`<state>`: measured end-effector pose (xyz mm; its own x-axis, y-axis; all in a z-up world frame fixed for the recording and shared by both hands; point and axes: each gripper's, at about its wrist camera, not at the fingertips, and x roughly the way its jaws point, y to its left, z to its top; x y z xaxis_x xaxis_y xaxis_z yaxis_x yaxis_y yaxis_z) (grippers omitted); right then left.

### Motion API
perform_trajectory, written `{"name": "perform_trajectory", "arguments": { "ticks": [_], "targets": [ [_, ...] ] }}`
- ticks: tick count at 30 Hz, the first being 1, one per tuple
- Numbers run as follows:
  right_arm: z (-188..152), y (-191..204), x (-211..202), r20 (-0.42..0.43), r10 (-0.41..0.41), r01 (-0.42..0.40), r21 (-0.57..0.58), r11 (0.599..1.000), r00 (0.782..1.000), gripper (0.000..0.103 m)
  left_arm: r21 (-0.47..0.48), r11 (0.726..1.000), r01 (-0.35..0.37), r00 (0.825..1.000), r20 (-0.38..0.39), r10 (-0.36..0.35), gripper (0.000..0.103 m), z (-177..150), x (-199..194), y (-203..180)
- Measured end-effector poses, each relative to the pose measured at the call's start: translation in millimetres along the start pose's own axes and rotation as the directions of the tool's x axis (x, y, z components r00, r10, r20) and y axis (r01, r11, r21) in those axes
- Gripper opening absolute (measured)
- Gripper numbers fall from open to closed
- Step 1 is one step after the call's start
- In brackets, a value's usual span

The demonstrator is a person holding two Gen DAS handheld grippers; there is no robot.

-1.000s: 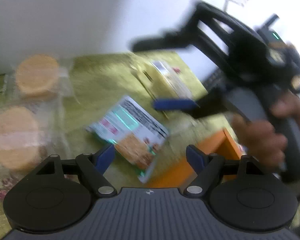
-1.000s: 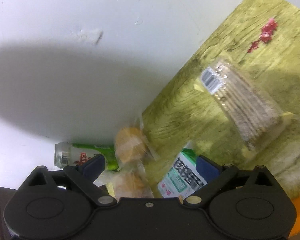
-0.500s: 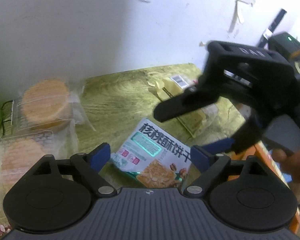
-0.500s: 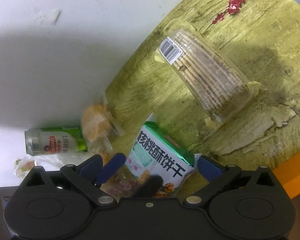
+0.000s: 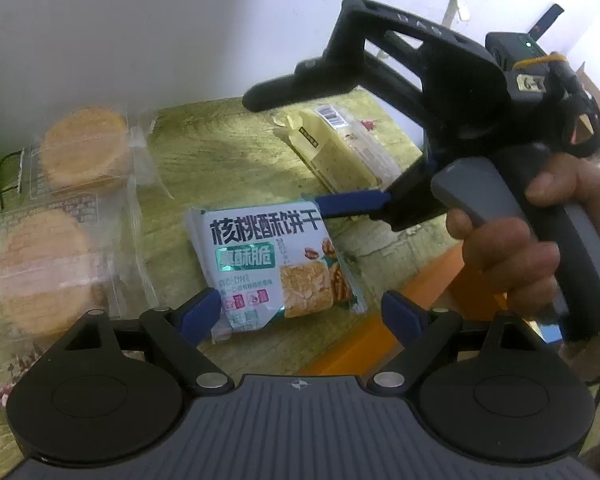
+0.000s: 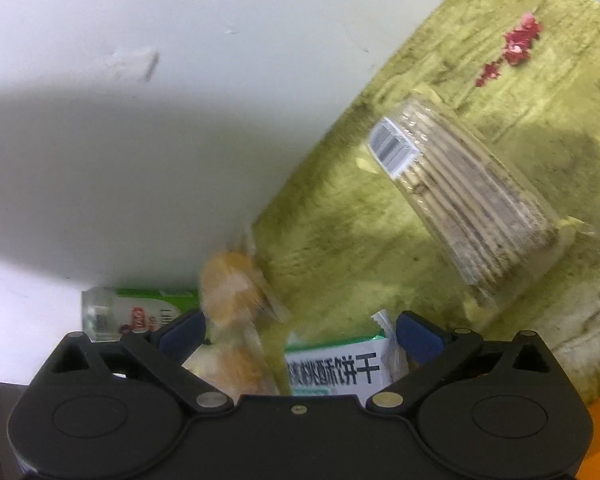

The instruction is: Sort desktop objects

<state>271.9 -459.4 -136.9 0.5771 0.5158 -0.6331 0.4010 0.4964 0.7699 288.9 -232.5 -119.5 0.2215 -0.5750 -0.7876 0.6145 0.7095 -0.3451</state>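
The walnut biscuit packet (image 5: pixel 274 264) lies flat on the yellow-green table (image 5: pixel 220 148), printed face up, in the middle of the left wrist view. The left claw (image 5: pixel 300 316) hangs just above its near edge with both blue pads clear of the wrapper, so it is released and holding nothing; the packet sits partly in the gap between the pads, which suggests it is lined up as the next thing to pick.

The right claw (image 5: pixel 332 148) reaches in from the upper right of that view, gripped by a hand (image 5: pixel 512 256). It is spread wide, with its lower blue finger (image 5: pixel 352 204) at the packet's far corner, touching it or just above; its upper finger stands high in the air. In its own view the right claw (image 6: pixel 300 332) has the packet's top edge (image 6: pixel 336 368) between the pads, unpinched. It too is released.

Two clear-wrapped round cakes (image 5: pixel 60 208) sit together at the left, and a clear sleeve of crackers (image 5: pixel 340 148) lies apart at upper centre, probably like grouped with like. A green can (image 6: pixel 136 308) lies on its side by the wall. An orange tray edge (image 5: pixel 380 344) shows at lower right, a likely destination.
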Motion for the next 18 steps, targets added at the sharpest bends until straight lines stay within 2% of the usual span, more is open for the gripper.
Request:
{"name": "perform_trajectory", "arguments": {
  "ticks": [4, 6, 8, 12, 16, 18],
  "targets": [
    [0, 6, -9, -0.012, -0.002, 0.002, -0.023, 1.000, 1.000, 0.103, -0.030, 0.999, -0.040, 0.999, 0.022, 0.040, 0.088, 3, 1, 5],
    [0, 10, -8, -0.038, -0.055, 0.053, -0.043, 0.998, 0.998, 0.103, -0.033, 0.998, -0.048, 0.999, 0.014, 0.048, 0.087, 6, 5, 7],
    [0, 9, -4, -0.079, -0.074, 0.071, -0.041, 0.997, 0.994, 0.103, -0.033, 0.998, -0.050, 0.999, 0.005, 0.050, 0.087, 9, 10, 8],
    [-4, 4, 10, -0.151, -0.061, 0.060, -0.012, 0.998, 0.987, 0.103, -0.054, 0.998, -0.044, 0.999, -0.009, 0.044, 0.084, 12, 20, 7],
    [-5, 8, 11, -0.131, -0.017, 0.014, -0.025, 1.000, 0.991, 0.102, -0.079, 0.995, -0.067, 0.998, 0.007, 0.068, 0.083, 14, 16, 10],
    [-5, 9, 9, -0.120, -0.028, 0.023, -0.040, 0.999, 0.992, 0.099, -0.093, 0.993, -0.078, 0.996, 0.025, 0.080, 0.083, 15, 11, 12]
  ]
}}
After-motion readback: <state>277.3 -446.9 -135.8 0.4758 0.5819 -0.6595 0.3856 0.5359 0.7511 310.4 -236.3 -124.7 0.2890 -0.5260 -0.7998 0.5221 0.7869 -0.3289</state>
